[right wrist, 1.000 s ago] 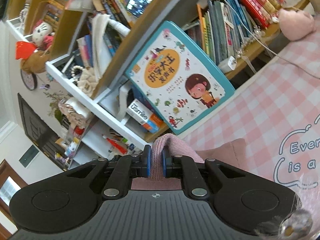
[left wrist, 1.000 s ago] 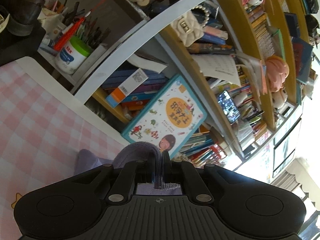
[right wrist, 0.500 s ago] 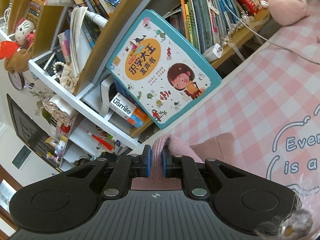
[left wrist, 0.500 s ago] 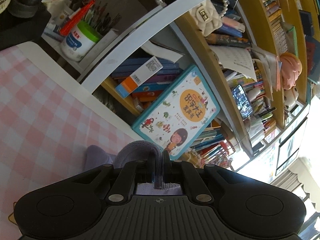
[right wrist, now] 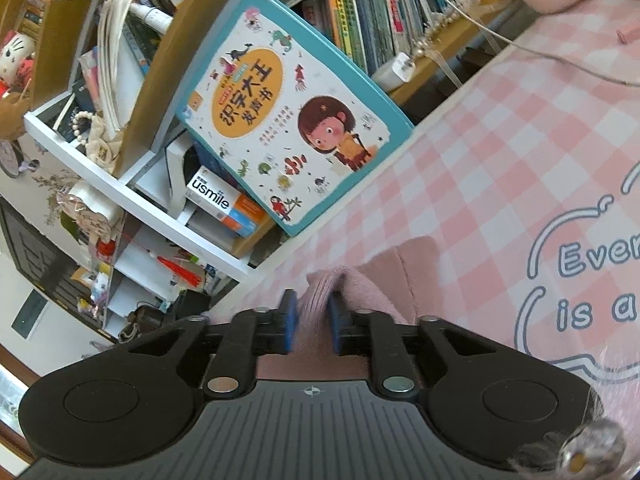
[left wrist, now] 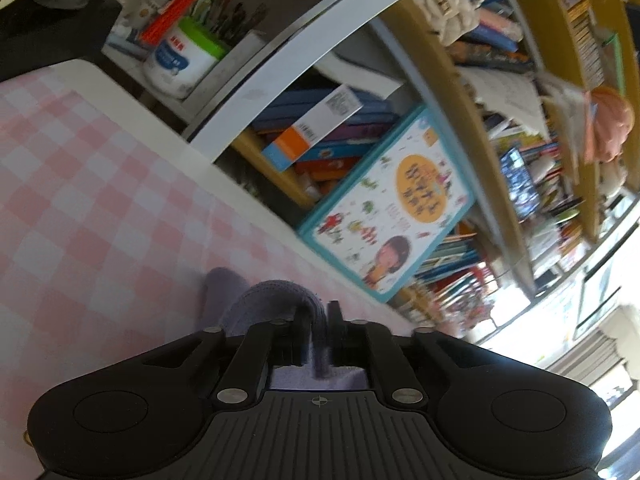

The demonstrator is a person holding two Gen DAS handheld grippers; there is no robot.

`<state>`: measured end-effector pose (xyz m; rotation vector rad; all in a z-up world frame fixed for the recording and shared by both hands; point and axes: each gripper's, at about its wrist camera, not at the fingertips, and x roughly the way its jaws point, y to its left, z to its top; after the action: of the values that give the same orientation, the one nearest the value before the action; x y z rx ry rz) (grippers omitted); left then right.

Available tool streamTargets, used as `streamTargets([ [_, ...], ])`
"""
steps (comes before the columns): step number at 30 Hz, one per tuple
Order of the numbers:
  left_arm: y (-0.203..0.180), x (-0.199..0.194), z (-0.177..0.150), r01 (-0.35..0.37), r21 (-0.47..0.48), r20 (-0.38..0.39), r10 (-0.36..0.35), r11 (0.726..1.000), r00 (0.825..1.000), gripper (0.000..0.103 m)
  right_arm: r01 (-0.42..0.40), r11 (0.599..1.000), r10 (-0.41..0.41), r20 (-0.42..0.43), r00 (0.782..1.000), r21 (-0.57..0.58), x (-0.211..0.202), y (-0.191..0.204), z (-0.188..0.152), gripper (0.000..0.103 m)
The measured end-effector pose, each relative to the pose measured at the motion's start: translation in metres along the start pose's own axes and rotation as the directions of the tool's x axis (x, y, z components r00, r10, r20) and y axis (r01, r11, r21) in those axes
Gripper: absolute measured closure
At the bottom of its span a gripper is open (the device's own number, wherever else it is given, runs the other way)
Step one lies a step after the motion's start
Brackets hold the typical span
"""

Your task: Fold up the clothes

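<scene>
Place: a home study or child's room
Shelves: crowded bookshelf (right wrist: 168, 52) along the desk's far edge
Signs: children's picture book (right wrist: 288, 120), plush toy (right wrist: 16, 60), pen pot (left wrist: 180, 60)
Desk: pink checked cloth (left wrist: 80, 200)

Daylight blows out the lower right of the left wrist view, whose bookshelf (left wrist: 460, 128) smears with motion blur; fisheye bends every edge.

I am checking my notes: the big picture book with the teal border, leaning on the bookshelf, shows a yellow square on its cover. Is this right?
Not quite. The right wrist view shows that the teal-bordered picture book, leaning on the wooden bookshelf, bears a yellow oval on its cover, not a square.
</scene>
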<state>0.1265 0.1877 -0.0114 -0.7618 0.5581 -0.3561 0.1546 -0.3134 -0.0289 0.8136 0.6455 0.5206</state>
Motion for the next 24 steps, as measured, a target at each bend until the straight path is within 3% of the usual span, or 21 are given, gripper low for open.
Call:
streamTargets([
  [1, -0.001, 0.000, 0.000, -0.018, 0.005, 0.003, 0.018, 1.000, 1.000, 0.062, 0.004, 1.000, -0.004, 0.009, 1.000, 0.001, -0.001, -0.001, 0.000, 0.058],
  [3, -0.006, -0.007, 0.000, -0.039, 0.039, 0.035, 0.038, 0.998, 0.999, 0.047, 0.011, 1.000, -0.010, 0.040, 0.999, -0.016, -0.008, 0.000, 0.001, 0.054],
  [8, -0.029, -0.025, -0.007, -0.123, 0.223, 0.073, 0.110, 0.967, 0.991, 0.047, 0.113, 0.986, -0.104, 0.076, 0.992, -0.121, -0.030, 0.004, 0.000, 0.051],
  [11, -0.042, -0.027, -0.019, -0.217, 0.360, 0.060, 0.210, 0.907, 0.976, 0.047, 0.180, 0.955, -0.171, 0.057, 0.984, -0.235, -0.040, 0.009, -0.009, 0.051],
  [15, -0.048, -0.019, -0.033, -0.284, 0.464, 0.035, 0.303, 0.839, 0.952, 0.049, 0.260, 0.908, -0.261, 0.043, 0.964, -0.328, -0.043, 0.012, -0.022, 0.057],
  [16, -0.046, -0.016, -0.035, -0.289, 0.463, 0.020, 0.316, 0.838, 0.949, 0.051, 0.263, 0.902, -0.268, 0.033, 0.963, -0.343, -0.042, 0.012, -0.024, 0.059],
  [17, -0.043, -0.013, -0.036, -0.294, 0.458, 0.004, 0.329, 0.839, 0.944, 0.059, 0.265, 0.896, -0.275, 0.024, 0.961, -0.357, -0.041, 0.012, -0.027, 0.061],
  [18, -0.041, -0.010, -0.038, -0.298, 0.453, -0.013, 0.341, 0.840, 0.940, 0.081, 0.267, 0.891, -0.282, 0.014, 0.959, -0.368, -0.040, 0.012, -0.029, 0.068],
  [19, -0.038, -0.011, -0.038, -0.295, 0.441, -0.021, 0.338, 0.848, 0.941, 0.094, 0.267, 0.886, -0.288, 0.001, 0.958, -0.379, -0.038, 0.013, -0.030, 0.081],
  [21, -0.033, -0.016, -0.038, -0.278, 0.407, -0.024, 0.315, 0.870, 0.949, 0.097, 0.254, 0.887, -0.281, -0.015, 0.960, -0.385, -0.037, 0.014, -0.031, 0.097],
  [24, -0.036, -0.037, -0.035, -0.213, 0.345, 0.007, 0.224, 0.914, 0.975, 0.098, 0.237, 0.887, -0.251, 0.017, 0.968, -0.397, -0.048, 0.022, -0.030, 0.098],
])
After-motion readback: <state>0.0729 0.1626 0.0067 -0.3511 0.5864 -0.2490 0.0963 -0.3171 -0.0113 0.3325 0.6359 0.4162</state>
